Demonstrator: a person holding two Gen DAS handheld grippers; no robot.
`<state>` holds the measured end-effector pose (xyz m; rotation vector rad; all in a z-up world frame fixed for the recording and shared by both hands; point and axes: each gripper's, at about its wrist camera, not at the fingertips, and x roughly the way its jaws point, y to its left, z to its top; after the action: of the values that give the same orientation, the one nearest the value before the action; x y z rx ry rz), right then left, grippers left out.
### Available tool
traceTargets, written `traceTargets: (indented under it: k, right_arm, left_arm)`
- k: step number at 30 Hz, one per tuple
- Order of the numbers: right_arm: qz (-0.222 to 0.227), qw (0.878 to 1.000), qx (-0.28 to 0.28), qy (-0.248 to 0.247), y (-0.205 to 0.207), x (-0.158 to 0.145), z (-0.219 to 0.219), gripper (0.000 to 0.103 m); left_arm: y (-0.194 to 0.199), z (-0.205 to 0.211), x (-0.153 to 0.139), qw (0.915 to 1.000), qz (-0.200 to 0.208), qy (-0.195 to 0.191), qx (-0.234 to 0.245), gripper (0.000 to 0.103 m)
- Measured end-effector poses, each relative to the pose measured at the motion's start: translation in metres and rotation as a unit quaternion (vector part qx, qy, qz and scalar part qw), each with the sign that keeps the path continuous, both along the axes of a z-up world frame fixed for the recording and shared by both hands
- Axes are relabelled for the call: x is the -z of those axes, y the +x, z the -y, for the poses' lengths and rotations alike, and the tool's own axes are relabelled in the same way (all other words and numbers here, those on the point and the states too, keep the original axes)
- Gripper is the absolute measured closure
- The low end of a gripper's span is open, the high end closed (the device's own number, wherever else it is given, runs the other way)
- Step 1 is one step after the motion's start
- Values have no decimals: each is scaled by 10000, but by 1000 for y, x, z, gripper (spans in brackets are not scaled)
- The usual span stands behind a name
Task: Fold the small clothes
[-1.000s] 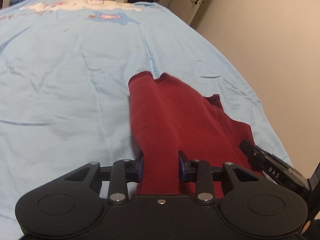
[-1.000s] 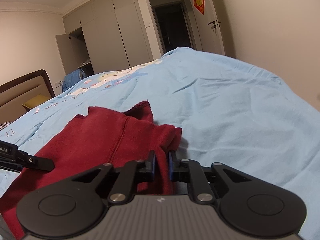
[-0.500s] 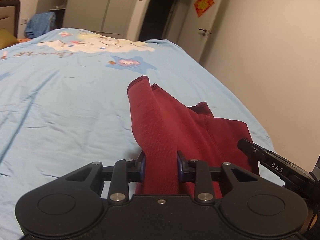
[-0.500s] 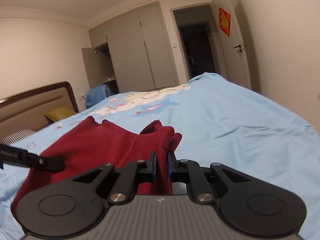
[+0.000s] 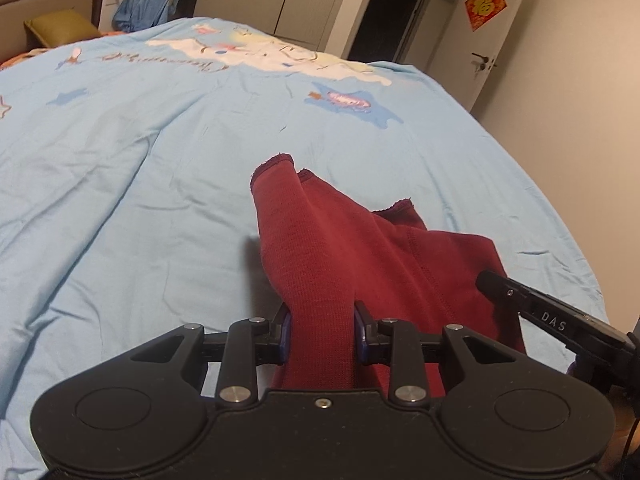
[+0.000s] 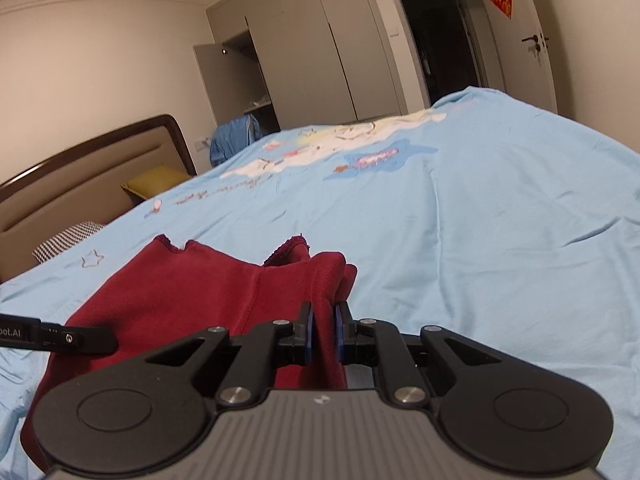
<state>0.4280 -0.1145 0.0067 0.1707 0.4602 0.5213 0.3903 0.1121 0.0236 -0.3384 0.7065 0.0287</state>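
Observation:
A dark red knit garment (image 5: 360, 248) hangs stretched between my two grippers above the light blue bedspread (image 5: 140, 168). My left gripper (image 5: 322, 330) is shut on a thick bunched fold at the garment's left end. The right gripper's black body (image 5: 552, 320) juts in from the right edge of the left wrist view. In the right wrist view my right gripper (image 6: 323, 334) is shut on a thin folded edge of the red garment (image 6: 192, 292), and the left gripper's body (image 6: 56, 336) shows at the left. The garment's far edges droop toward the bed.
A padded headboard (image 6: 80, 184) with a yellow pillow (image 6: 156, 184) and a checked pillow (image 6: 64, 240) stands at the left. Blue clothing (image 6: 234, 136) lies by the open wardrobe (image 6: 304, 48). A dark doorway (image 6: 440, 44) and a white door (image 6: 532, 36) are at the back; a beige wall runs along the bed's right side.
Both grippers rose and tipped upward with the red garment still held, so more of the room and the far bed came into view. The garment lifted further off the bedspread.

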Motion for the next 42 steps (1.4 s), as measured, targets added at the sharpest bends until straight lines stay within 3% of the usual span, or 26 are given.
traceTargets:
  k: [5,9,11,15,21,28,36,42]
  right_arm:
    - [-5,9997,18,-258,-2,2,-8,87]
    - [130,9991,58,-408,-9,-3,-8,80]
    - [214,9988,72,-429,-15,-6,-7,66]
    - [436,9979,95,-468,-35,-17,-2,49]
    - [860,9952,127,-457,-81,-34,9,22]
    - [1280,9906,181,-442,-140,-48,22,0]
    - [1292,9896,243,-581,-197,-37,32,0]
    - [1153,9905,271,-698,-231,-22,40,0]
  left_arm:
    - [0,-2,8,9997,-151,42,-166,60]
    - [-8,-3,3,9995,-110,134,-256,43]
    - [-16,1,-2,9995,-19,209,-233,37]
    - [-36,11,-17,9983,216,464,-272,19]
    - [-78,24,-36,9952,632,666,-336,3]
    - [-133,34,-41,9919,887,813,-411,1]
    - [-192,51,-32,9881,935,1174,-339,1]
    - [-223,54,-11,9877,874,1239,-382,1]
